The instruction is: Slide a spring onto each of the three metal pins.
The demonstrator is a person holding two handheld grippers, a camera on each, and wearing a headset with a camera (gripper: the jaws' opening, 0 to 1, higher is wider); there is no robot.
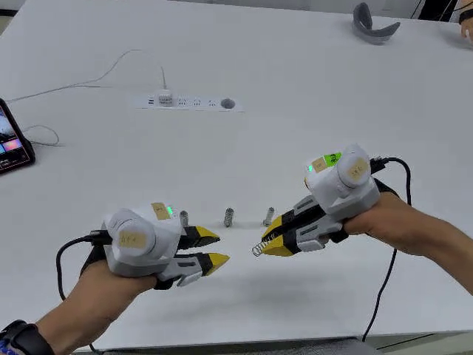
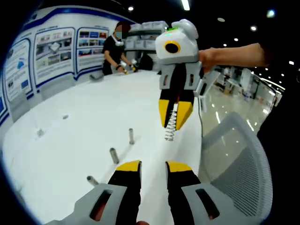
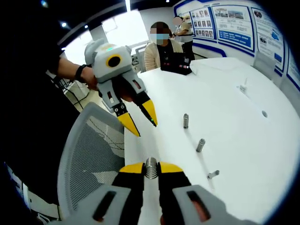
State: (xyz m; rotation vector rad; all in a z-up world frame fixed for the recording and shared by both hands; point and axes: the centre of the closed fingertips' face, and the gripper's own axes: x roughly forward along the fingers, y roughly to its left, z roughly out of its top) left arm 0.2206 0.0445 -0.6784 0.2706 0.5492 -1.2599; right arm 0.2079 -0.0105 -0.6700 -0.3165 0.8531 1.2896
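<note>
Three short metal pins stand in a row on the white table: left pin (image 1: pixel 184 217), middle pin (image 1: pixel 229 217), right pin (image 1: pixel 269 215). The middle one looks ribbed; I cannot tell if a spring sits on it. My right gripper (image 1: pixel 270 238) is shut on a small coil spring (image 1: pixel 259 249) that sticks out past its yellow tips, just in front of the right pin. The spring (image 3: pixel 150 167) sits between the right gripper's jaws (image 3: pixel 150 168). My left gripper (image 1: pixel 214 248) is open with nothing in it, near the left pin. It faces the right gripper (image 2: pixel 174 115) and the spring (image 2: pixel 171 127).
A white power strip (image 1: pixel 188 102) with a cable lies farther back, and a dark tablet (image 1: pixel 13 140) sits at the left edge. A grey curved band (image 1: pixel 373 22) rests far right. A mesh chair (image 3: pixel 93 159) stands at the near edge. People sit at the far end (image 3: pixel 164 51).
</note>
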